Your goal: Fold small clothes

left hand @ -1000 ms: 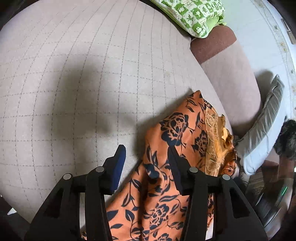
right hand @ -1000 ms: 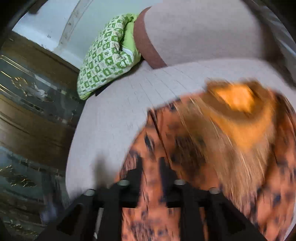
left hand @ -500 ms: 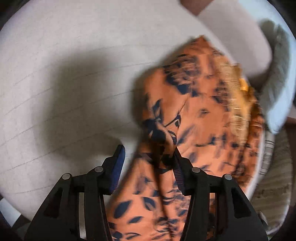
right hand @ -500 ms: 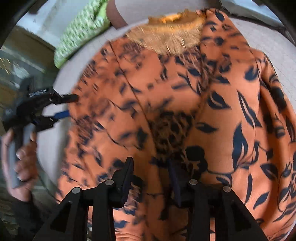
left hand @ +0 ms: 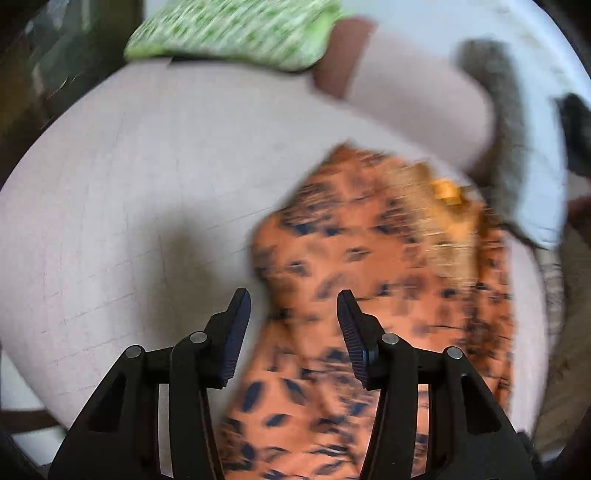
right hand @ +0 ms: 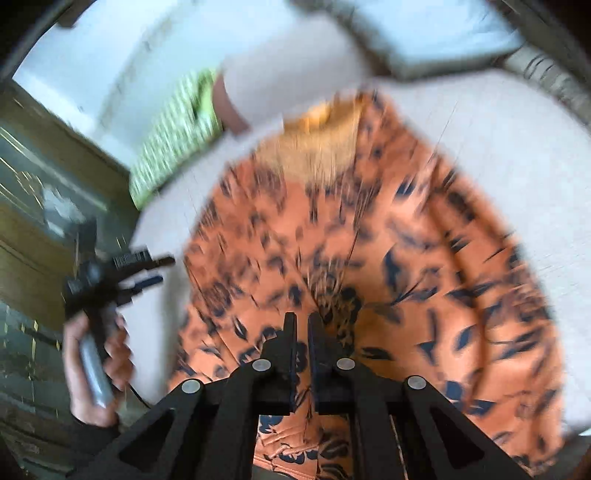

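Note:
An orange garment with a dark floral print [left hand: 369, 266] lies on the beige quilted sofa seat [left hand: 147, 177]; both views are motion-blurred. It has a golden yoke at its far end [right hand: 317, 144]. My left gripper [left hand: 293, 306] is open and empty, at the garment's left edge. It also shows in the right wrist view [right hand: 147, 273], held in a hand at the left, apart from the cloth. My right gripper [right hand: 302, 325] is shut on a pinch of the garment [right hand: 369, 258] near its middle front.
A green patterned cushion [left hand: 236, 33] lies at the back of the seat. The sofa arm [left hand: 406, 92] and a grey cushion [left hand: 517, 147] are at the right. Dark wooden furniture [right hand: 37, 177] stands to the left of the seat.
My right gripper has shut on the garment, where it was open half a second ago. My left gripper has drawn back from the cloth and swung, so the green cushion shows again.

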The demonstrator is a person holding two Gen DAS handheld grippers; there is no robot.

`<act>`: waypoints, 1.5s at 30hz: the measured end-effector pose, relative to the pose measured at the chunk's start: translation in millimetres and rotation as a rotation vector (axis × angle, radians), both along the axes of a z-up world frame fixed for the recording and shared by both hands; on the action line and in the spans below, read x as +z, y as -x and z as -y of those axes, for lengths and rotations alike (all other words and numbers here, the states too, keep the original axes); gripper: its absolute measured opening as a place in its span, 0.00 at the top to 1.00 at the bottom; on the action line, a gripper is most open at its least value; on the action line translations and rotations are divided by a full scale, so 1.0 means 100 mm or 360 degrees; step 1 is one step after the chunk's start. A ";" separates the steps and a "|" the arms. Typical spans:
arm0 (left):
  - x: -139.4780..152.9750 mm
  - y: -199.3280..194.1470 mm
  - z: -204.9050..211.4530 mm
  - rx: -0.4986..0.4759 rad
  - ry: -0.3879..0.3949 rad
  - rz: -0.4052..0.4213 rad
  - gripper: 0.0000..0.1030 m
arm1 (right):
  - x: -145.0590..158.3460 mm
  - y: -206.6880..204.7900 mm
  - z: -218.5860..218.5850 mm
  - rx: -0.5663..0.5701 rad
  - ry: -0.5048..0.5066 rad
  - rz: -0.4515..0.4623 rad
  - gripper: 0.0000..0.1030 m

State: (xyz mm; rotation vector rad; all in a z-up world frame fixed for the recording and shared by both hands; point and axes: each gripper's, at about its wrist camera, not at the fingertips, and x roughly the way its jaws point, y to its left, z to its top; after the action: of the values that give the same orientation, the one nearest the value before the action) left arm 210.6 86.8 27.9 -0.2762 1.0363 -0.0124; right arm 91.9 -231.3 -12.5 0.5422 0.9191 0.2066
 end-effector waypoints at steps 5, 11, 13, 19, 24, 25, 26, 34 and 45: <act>-0.03 0.11 0.53 -0.0434 0.0405 -0.0030 0.30 | 0.18 0.14 0.35 -0.0175 -0.0126 0.0167 0.26; -0.15 0.13 0.88 -0.0578 0.0613 -0.0114 0.30 | -0.03 -0.62 0.64 -0.0206 -0.0095 -0.0119 0.37; -0.10 0.13 0.97 -0.0592 0.0620 -0.0094 0.30 | -0.17 -0.88 0.82 -0.0263 -0.0172 -0.0205 0.48; -0.05 0.10 1.20 -0.0633 0.0659 -0.0114 0.30 | -0.52 -1.34 1.03 -0.0269 -0.0298 -0.0315 0.53; -0.17 0.09 1.24 -0.0630 0.0673 -0.0109 0.30 | -0.90 -1.49 1.18 -0.0365 -0.0504 -0.0428 0.56; -0.17 0.06 1.26 -0.0620 0.0631 -0.0097 0.30 | -0.98 -1.51 1.24 -0.0406 -0.0555 -0.0453 0.56; -0.18 0.02 1.29 -0.0595 0.0572 -0.0097 0.30 | -1.07 -1.49 1.31 -0.0475 -0.0655 -0.0463 0.56; -0.27 -0.71 2.24 -0.0610 0.0366 -0.0322 0.30 | -1.13 -1.35 1.54 -0.0609 -0.0837 -0.0450 0.81; -0.83 -1.54 3.39 -0.0658 -0.0088 -0.0546 0.30 | -1.43 -1.27 1.62 -0.0667 -0.1262 -0.0600 0.65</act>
State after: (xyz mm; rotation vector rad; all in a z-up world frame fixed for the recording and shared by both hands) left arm 364.9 -251.7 -54.7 -0.0076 1.4185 -0.3179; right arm 219.0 -393.6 -155.1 1.5310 1.0489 0.0797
